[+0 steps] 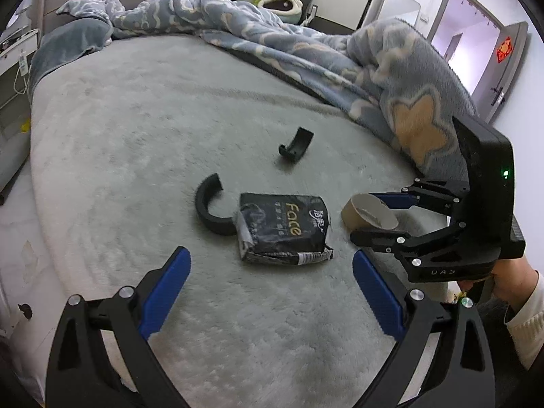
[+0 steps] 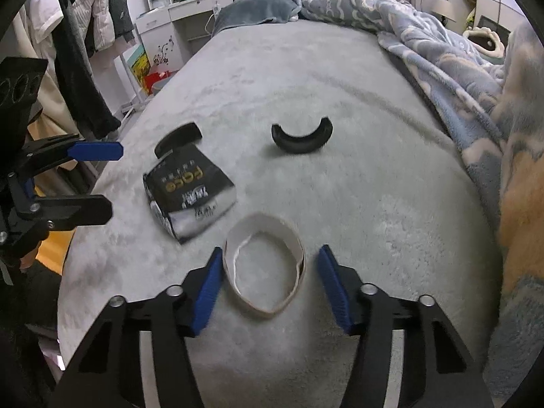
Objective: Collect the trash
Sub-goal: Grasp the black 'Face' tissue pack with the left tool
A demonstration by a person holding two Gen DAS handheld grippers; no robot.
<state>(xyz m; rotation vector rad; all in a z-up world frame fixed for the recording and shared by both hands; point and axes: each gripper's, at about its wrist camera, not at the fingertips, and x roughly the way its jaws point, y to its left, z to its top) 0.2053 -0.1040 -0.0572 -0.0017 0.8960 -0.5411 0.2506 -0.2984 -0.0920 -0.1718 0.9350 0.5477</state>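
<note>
The right gripper (image 2: 268, 265) stands apart around the cardboard ring (image 2: 263, 265) (left pad nearly touching); it should close gently, because the ring probably flattens.

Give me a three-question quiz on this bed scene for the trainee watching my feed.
1. True or false: the right gripper is shut on the flattened brown cardboard tape ring.
2. Multiple choice: what lies closest in front of the open left gripper? A) the black crinkled plastic tissue pack with gold lettering B) the small black curved plastic clip C) the blue patterned fleece blanket
3. Fill in: the thick black C-shaped plastic piece touches the tissue pack's ____ side in the left wrist view.

Key
1. False: its jaws are open, one on each side of the ring.
2. A
3. left
</note>
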